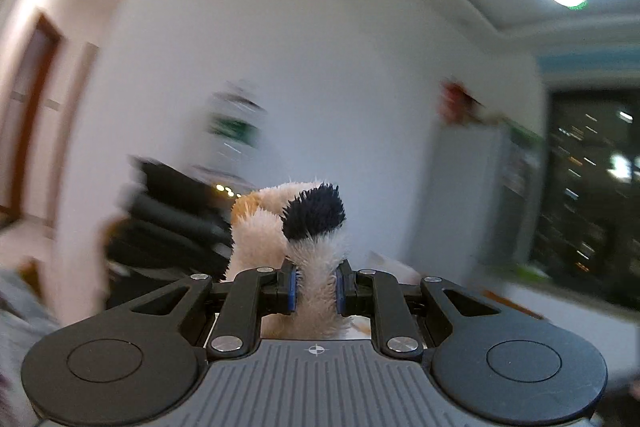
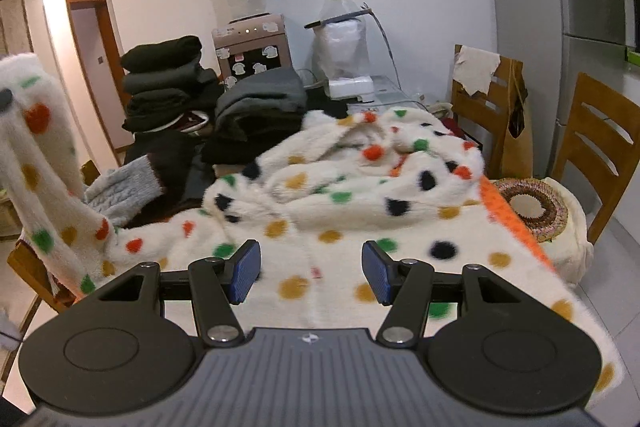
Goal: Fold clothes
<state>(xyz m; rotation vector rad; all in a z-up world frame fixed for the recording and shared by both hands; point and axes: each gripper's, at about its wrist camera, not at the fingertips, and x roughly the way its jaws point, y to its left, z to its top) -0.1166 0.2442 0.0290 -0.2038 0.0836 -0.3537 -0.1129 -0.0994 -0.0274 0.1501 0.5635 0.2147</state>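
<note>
Down at the bottom of the left wrist view, the left gripper (image 1: 316, 287) was clamped on a fold of the fluffy polka-dot garment (image 1: 304, 227), and everything behind it was blur. Only the right wrist view showed the rest: the garment (image 2: 360, 195) sprawled across the table, one end lifted at the left edge. Its right gripper (image 2: 312, 273) hung over it, jaws apart, nothing between them. Stacks of dark folded clothes (image 2: 164, 83) and a water dispenser (image 2: 248, 47) sat behind, wooden chairs (image 2: 596, 151) at right.
</note>
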